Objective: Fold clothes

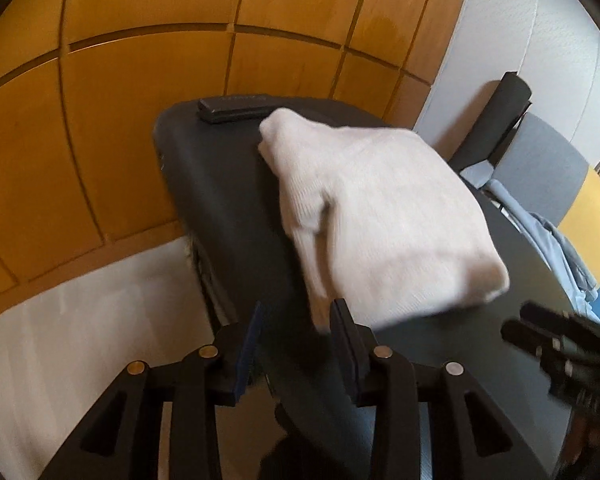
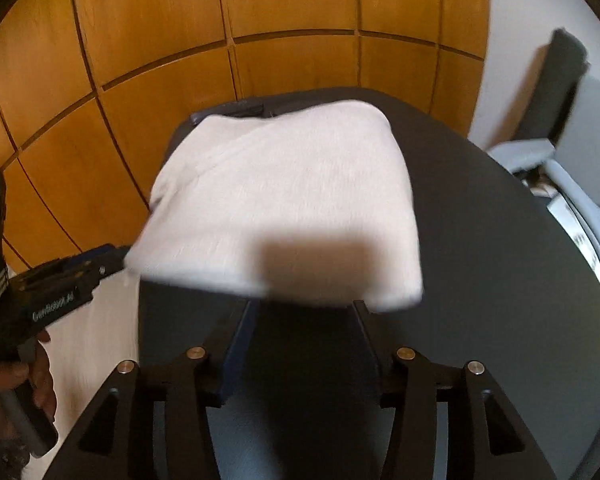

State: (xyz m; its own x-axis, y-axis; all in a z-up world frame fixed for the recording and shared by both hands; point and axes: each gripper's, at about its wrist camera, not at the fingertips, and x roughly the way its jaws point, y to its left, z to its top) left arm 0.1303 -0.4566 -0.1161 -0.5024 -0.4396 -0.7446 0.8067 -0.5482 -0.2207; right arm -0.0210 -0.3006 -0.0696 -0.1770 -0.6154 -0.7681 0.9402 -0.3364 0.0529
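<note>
A folded white garment [image 1: 379, 216] [image 2: 284, 200] lies on the dark round table [image 1: 228, 208] [image 2: 479, 240]. My left gripper [image 1: 298, 312] stands open at the garment's near left corner, and the cloth's edge lies just beside the right finger. From the right wrist view the left gripper [image 2: 112, 258] reaches that corner from the left, held by a hand [image 2: 36, 376]. My right gripper [image 2: 304, 308] is open just in front of the garment's near edge, nothing between its fingers. The right gripper [image 1: 555, 340] also shows blurred at the right of the left wrist view.
A flat black device [image 1: 232, 109] [image 2: 236, 110] lies at the table's far edge behind the garment. Wood-panelled wall [image 1: 140, 120] stands close behind. A grey and black chair [image 1: 511, 128] [image 2: 555, 92] and light blue clothing [image 1: 547, 240] are at the right.
</note>
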